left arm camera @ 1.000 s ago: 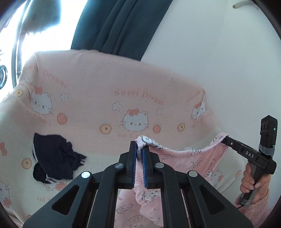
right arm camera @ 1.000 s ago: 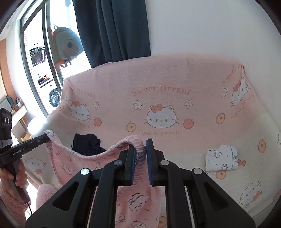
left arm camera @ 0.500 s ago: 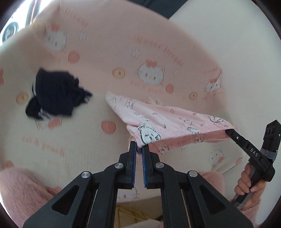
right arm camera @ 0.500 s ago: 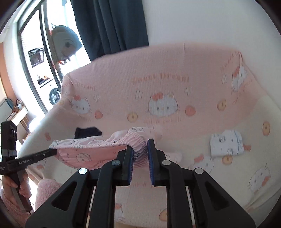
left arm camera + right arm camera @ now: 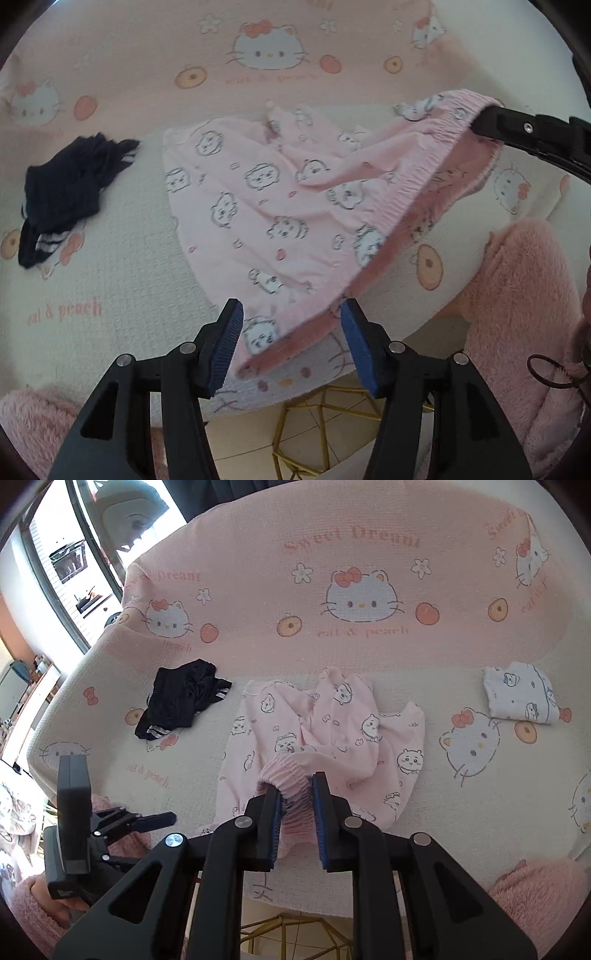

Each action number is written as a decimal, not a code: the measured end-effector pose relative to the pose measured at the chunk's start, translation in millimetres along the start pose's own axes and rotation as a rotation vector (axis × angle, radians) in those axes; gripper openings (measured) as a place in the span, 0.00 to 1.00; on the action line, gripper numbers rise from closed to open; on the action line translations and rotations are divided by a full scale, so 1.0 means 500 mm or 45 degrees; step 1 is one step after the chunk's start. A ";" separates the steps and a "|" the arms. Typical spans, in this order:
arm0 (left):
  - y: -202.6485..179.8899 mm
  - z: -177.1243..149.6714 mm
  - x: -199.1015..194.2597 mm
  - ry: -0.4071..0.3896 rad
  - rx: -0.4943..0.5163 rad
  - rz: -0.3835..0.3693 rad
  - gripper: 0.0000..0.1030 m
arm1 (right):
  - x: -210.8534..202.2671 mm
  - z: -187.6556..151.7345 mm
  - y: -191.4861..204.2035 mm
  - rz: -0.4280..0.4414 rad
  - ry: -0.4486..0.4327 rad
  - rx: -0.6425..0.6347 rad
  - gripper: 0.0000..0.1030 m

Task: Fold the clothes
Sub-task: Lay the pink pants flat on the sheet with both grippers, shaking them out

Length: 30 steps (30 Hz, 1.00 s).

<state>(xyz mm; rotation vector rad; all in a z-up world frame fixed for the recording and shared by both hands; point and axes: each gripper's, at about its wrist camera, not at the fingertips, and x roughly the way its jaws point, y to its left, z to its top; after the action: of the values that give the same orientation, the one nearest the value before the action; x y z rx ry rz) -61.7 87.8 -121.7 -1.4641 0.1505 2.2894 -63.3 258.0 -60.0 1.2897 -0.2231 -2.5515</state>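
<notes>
Pink pyjama pants (image 5: 258,206) with a cartoon print lie spread on the sofa seat, legs pointing toward the backrest. My left gripper (image 5: 291,328) is open, its blue pads wide apart just above the near waistband corner, holding nothing. My right gripper (image 5: 297,805) is shut on the bunched elastic waistband (image 5: 288,782) and holds that corner slightly raised. In the left wrist view the right gripper (image 5: 487,118) comes in from the upper right with the waistband in its tips. The pants (image 5: 332,731) look rumpled around the legs.
A crumpled dark garment (image 5: 181,698) lies left of the pants. A folded white printed piece (image 5: 521,694) sits at the right. The pink cat-print sofa cover (image 5: 480,812) spans the seat and backrest. Fuzzy pink sleeves (image 5: 517,314) and a gold wire frame (image 5: 325,413) are below the seat edge.
Both grippers swung the pants down from hanging in the air onto the seat. My left gripper has opened and let go of its waistband corner; the right still grips its corner.
</notes>
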 end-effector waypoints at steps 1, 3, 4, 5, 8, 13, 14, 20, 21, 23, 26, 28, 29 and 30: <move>-0.014 0.009 0.009 -0.010 0.035 -0.001 0.56 | -0.001 0.002 0.002 0.014 0.000 -0.001 0.16; -0.033 0.028 0.029 -0.013 0.078 -0.009 0.56 | 0.000 0.003 0.003 0.042 0.004 0.004 0.16; -0.036 0.040 0.037 -0.022 0.080 -0.009 0.56 | 0.001 0.002 0.002 0.049 0.008 0.004 0.16; -0.035 0.053 0.043 -0.034 0.073 0.003 0.53 | 0.002 0.001 0.001 0.053 0.013 0.003 0.16; 0.003 0.091 0.051 -0.030 -0.039 0.069 0.05 | 0.007 -0.005 -0.003 0.056 0.033 0.003 0.16; 0.094 0.133 -0.073 -0.236 -0.246 0.084 0.04 | 0.042 -0.026 -0.013 0.025 0.104 0.006 0.17; 0.102 0.138 -0.101 -0.275 -0.253 0.109 0.04 | 0.054 -0.031 -0.013 0.027 0.124 0.006 0.18; 0.125 0.149 -0.236 -0.457 -0.303 0.145 0.04 | 0.147 -0.058 0.051 0.001 0.231 -0.140 0.26; 0.124 0.148 -0.258 -0.487 -0.306 0.145 0.04 | 0.162 -0.066 0.057 -0.019 0.247 -0.152 0.26; 0.121 0.146 -0.303 -0.548 -0.318 0.121 0.04 | 0.191 -0.086 0.063 -0.054 0.278 -0.156 0.26; 0.120 0.146 -0.356 -0.612 -0.336 0.061 0.04 | 0.234 -0.115 0.071 -0.106 0.326 -0.163 0.26; 0.115 0.147 -0.372 -0.606 -0.337 0.048 0.04 | 0.255 -0.131 0.072 -0.127 0.346 -0.161 0.29; 0.112 0.146 -0.374 -0.604 -0.335 0.049 0.04 | 0.258 -0.136 0.069 -0.124 0.346 -0.154 0.33; 0.110 0.143 -0.373 -0.607 -0.330 0.055 0.04 | 0.262 -0.141 0.066 -0.121 0.345 -0.147 0.33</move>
<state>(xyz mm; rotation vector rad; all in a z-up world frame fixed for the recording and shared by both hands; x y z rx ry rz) -77.2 6.5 68.4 -0.9844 -0.2652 2.6978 -74.8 185.3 -193.2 1.6131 0.0401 -2.3883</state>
